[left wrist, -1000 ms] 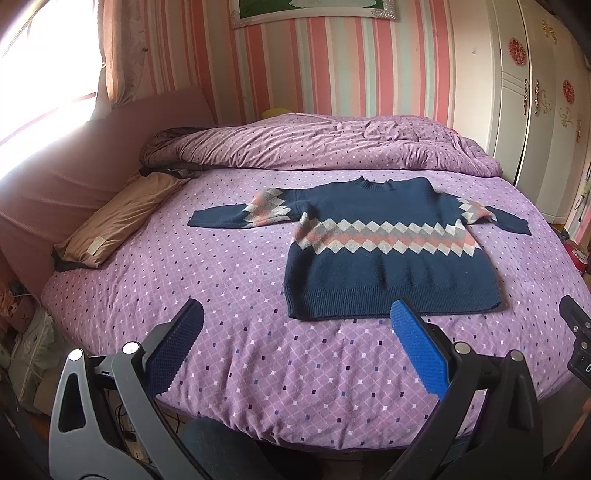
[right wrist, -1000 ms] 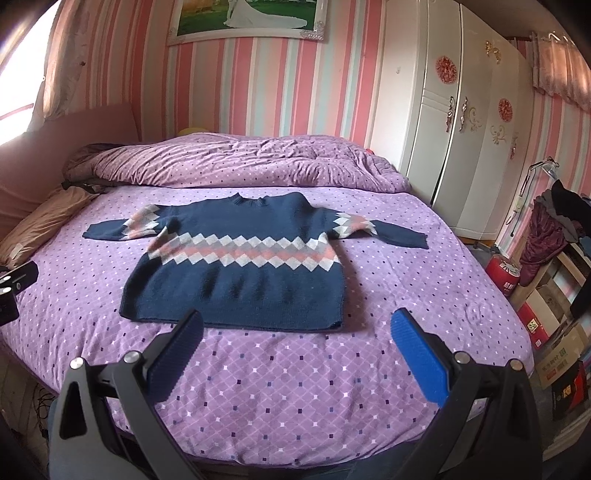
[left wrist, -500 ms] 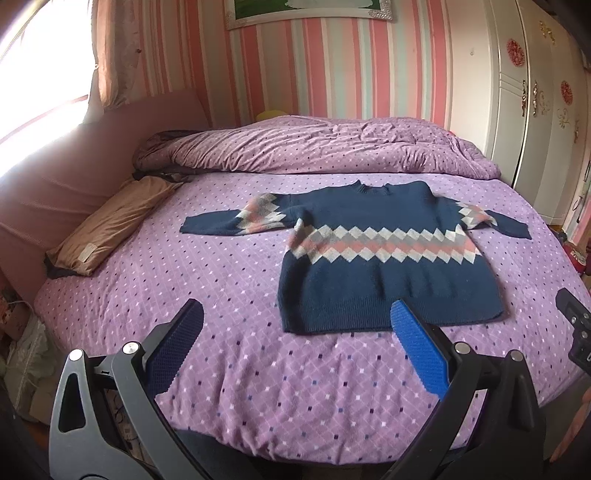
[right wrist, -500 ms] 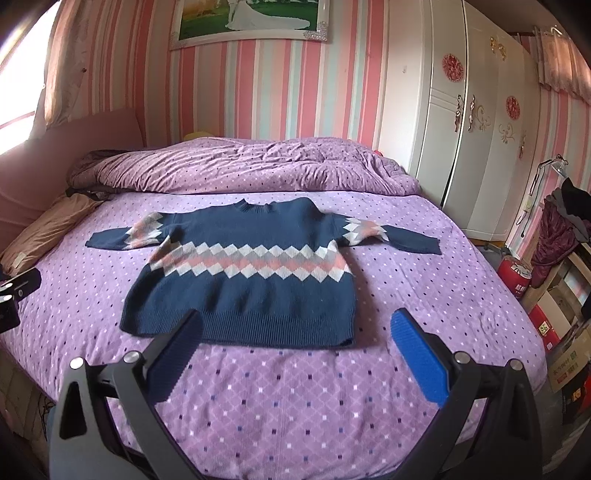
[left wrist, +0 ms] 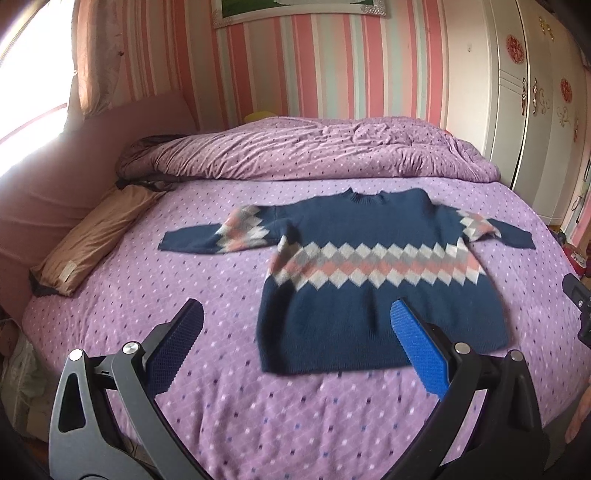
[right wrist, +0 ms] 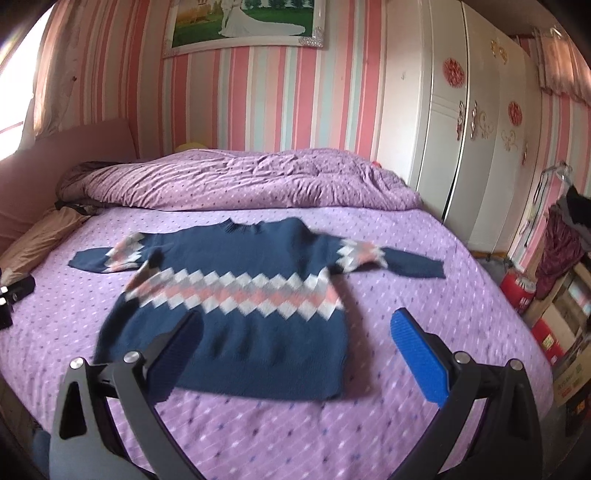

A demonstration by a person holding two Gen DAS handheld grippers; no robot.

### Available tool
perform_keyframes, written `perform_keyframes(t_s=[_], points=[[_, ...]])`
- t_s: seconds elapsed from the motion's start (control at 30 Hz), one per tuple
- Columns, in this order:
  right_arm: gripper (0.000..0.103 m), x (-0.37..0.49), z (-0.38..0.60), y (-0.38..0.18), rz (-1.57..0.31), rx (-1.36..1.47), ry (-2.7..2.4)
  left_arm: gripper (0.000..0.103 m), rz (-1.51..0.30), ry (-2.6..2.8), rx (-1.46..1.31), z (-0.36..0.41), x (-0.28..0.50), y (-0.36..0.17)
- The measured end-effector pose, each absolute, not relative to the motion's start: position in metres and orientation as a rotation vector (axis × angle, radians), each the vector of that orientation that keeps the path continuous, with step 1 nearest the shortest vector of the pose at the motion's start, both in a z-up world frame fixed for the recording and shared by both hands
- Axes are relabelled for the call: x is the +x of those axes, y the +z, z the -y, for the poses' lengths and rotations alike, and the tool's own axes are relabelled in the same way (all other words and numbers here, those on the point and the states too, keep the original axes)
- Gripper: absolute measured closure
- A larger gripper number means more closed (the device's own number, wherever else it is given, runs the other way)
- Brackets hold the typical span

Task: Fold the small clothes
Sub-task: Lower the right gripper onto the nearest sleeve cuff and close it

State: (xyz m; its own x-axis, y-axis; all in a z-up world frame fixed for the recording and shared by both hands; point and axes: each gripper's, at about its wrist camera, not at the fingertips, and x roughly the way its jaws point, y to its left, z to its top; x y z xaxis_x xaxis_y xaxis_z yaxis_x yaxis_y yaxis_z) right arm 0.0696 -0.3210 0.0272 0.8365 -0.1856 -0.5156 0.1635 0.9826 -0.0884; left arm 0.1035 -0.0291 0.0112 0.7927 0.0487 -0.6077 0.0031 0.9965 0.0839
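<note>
A: What do you see in the left wrist view?

B: The left tool (left wrist: 295, 332) hangs above the near part of the bed (left wrist: 221, 413), and its two blue pads stand wide apart with nothing between them. The navy sweater (left wrist: 373, 295) lies flat on the purple bedspread, face up, with both sleeves spread to the sides. A band of white, pink and grey diamonds goes across its chest. The right pad of the tool covers a part of the sweater's lower hem in the picture; I cannot tell if it touches the cloth.

A: What else is on the bed?

B: A rumpled purple quilt (left wrist: 314, 147) lies behind the sweater, and a tan pillow (left wrist: 92, 240) lies at the left side. At the right edge a small part of the right tool (left wrist: 580, 306) is in view.

A: And the right wrist view?

B: The right tool (right wrist: 295, 336) is also spread open and holds nothing. Here the sweater (right wrist: 240, 321) lies left of the middle, and the left pad stands in front of its lower part. Right of the bed stands a white wardrobe (right wrist: 461, 147). A framed picture (right wrist: 243, 22) hangs on the striped wall.
</note>
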Motion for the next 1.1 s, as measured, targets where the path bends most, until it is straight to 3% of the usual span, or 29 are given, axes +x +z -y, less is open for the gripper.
perform_keyframes(t_s=[0.37,1.1], points=[[0.001,0.163,0.397,0.009,-0.55,0.008,-0.213,0.003,-0.677,0.002,0.113,0.082,0.198,-0.001],[0.001,0.346,0.602,-0.104,-0.628,0.145,-0.432,0.003,-0.697,-0.005,0.141,0.127,0.312,-0.044]])
